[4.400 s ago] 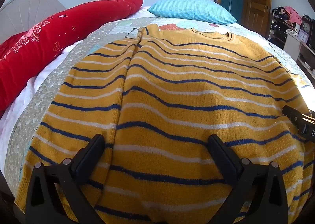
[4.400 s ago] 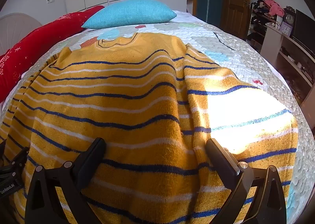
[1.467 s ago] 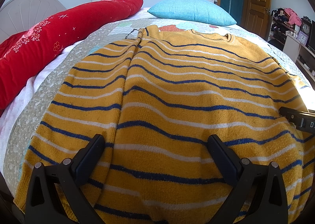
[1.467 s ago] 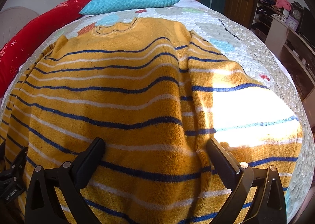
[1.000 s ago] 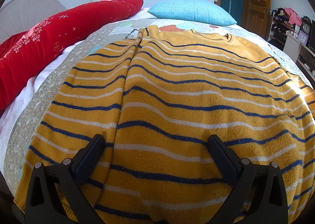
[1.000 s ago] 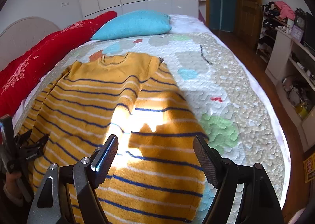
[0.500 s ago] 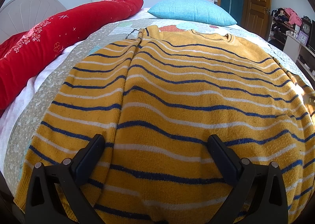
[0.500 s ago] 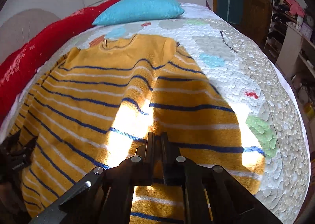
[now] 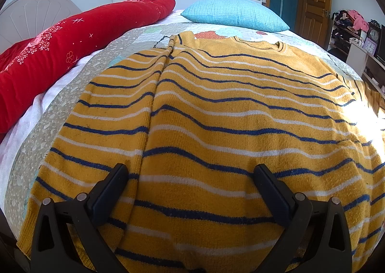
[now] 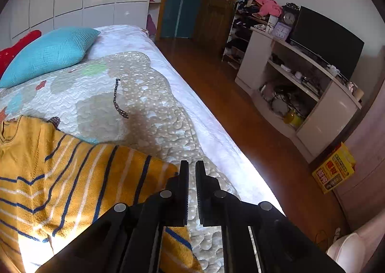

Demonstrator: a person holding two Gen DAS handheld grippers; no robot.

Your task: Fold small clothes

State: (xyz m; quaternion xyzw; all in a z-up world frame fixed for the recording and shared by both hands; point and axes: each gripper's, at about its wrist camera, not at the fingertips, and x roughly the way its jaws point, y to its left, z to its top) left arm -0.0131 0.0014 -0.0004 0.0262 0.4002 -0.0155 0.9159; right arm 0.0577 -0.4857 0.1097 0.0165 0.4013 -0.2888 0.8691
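Right hand-held gripper swung toward bed edge, jaws reopening on nothing, sweater sleeve displaced, left hand-held gripper unmoved, released

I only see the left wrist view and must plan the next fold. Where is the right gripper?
Observer: The right gripper is over the quilt, beside the sleeve.
Operator: Is it holding the sleeve?
Observer: No. Its jaws are opening, and only quilt shows in the narrow gap between them.
Operator: How does the sleeve lie?
Observer: Spread sideways from the body, with its end right beside the gripper.
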